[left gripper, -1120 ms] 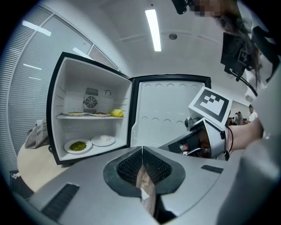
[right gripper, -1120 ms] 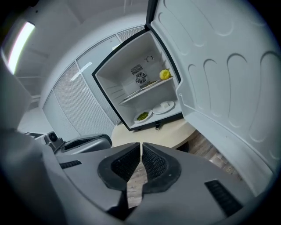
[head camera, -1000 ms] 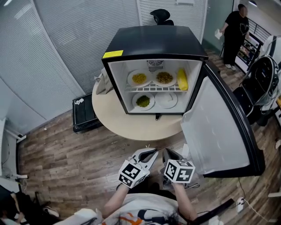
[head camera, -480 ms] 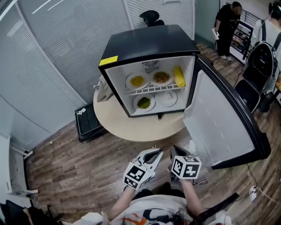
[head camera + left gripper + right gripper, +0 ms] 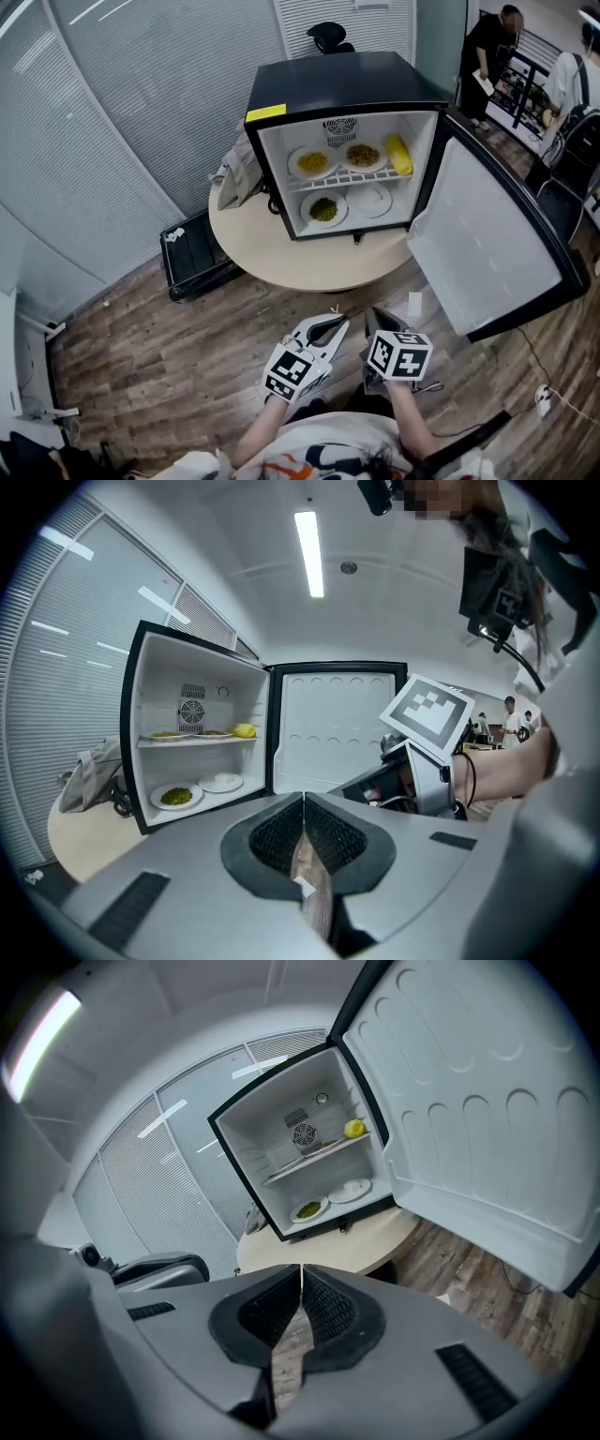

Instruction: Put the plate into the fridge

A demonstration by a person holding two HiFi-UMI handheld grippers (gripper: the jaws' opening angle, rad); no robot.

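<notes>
The black mini fridge (image 5: 347, 89) stands on a round table with its door (image 5: 487, 239) swung wide to the right. Its upper shelf holds a plate of yellow food (image 5: 313, 162), a plate of brown food (image 5: 363, 156) and a corn cob (image 5: 399, 155). Below lie a plate of green food (image 5: 323, 209) and a plain white plate (image 5: 370, 199). My left gripper (image 5: 325, 326) and right gripper (image 5: 378, 319) hover side by side close to my body, well short of the table. Both are shut with nothing between the jaws (image 5: 304, 799) (image 5: 301, 1269).
The beige round table (image 5: 281, 258) stands on a wooden floor. A black case (image 5: 192, 248) lies on the floor at its left, and a grey cloth bag (image 5: 239, 173) leans beside the fridge. People (image 5: 487, 47) stand far back right near an office chair (image 5: 328, 36).
The head view has swung, so the fridge sits a little further right in the picture. Both grippers stay shut and low near my body.
</notes>
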